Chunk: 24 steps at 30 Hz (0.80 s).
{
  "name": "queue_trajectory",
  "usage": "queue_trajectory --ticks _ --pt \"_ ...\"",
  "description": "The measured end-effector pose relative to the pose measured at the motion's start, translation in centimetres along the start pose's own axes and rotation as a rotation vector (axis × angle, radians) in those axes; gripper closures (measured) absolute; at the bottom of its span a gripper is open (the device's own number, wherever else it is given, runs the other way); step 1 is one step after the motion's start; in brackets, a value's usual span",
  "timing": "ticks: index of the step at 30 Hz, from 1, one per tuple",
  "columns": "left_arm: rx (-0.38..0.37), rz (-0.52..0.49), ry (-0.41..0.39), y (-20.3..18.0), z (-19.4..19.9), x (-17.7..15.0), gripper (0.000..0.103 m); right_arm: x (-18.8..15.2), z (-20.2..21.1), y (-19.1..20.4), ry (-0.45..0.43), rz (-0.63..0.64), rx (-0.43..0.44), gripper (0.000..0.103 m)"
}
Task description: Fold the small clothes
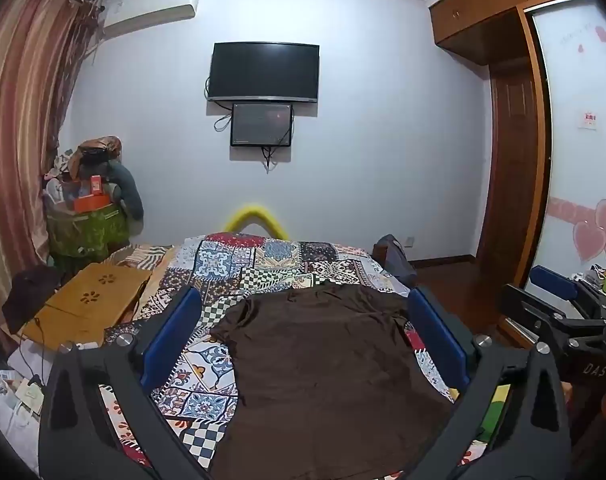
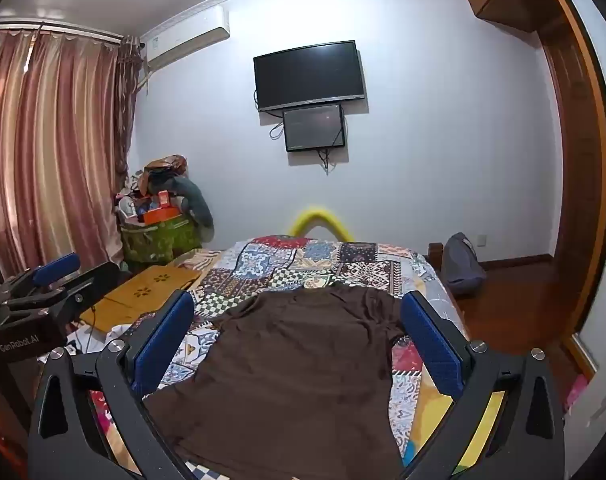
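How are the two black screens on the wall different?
The top screen is bigger and wider; the bottom screen is small. The top one is plain black; the bottom one looks greyish with a tiny red glow. Both hang on the wall, with cables dangling.

Both wrist cameras look slightly downward from the bed's [image 1: 271, 264] near end toward the far wall. They share the shirt [image 1: 323, 360] and TV [image 2: 309, 74].

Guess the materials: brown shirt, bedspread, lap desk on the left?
Brown shirt: soft matte knit, probably cotton; it lies limp with fine wrinkles and no sheen.
Bedspread: printed woven cloth, patchwork pattern, matte; whether it is quilted is unclear.
Lap desk: looks like bamboo or light wood, smooth tan surface with flower-shaped cutouts.
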<state>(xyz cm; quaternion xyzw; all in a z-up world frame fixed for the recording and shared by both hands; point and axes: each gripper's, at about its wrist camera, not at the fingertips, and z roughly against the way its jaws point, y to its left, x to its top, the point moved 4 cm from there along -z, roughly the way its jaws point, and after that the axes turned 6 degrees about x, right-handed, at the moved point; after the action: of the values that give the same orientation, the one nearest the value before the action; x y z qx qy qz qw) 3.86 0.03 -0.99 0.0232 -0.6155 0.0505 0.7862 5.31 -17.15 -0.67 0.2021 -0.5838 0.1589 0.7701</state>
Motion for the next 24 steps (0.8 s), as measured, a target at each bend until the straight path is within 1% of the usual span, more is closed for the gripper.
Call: queue_trajectory --ticks 2,3,11,12,24 --pt "0.004 0.005 0.003 0.0 0.1 -0.1 0.0 0.0 0.0 0.0 -0.005 0.0 -0.001 0.001" --pt "0.004 -0.003 0.026 0.0 -0.5 0.1 0.0 0.0 0.0 0.0 -0.006 0.001 -0.002 0.001" --pt "-0.009 -0.01 0.04 0.2 -1.4 -1.1 0.0 -0.1 0.2 0.0 -0.004 0.009 -0.008 0.001" --pt "-0.006 -0.013 0.042 -0.4 -1.5 -0.9 0.0 -0.2 0.2 0.0 -0.004 0.011 -0.007 0.001" --pt "-0.003 -0.026 0.029 -0.6 -1.2 -0.6 0.0 -0.2 -0.4 0.2 0.01 0.008 -0.005 0.001"
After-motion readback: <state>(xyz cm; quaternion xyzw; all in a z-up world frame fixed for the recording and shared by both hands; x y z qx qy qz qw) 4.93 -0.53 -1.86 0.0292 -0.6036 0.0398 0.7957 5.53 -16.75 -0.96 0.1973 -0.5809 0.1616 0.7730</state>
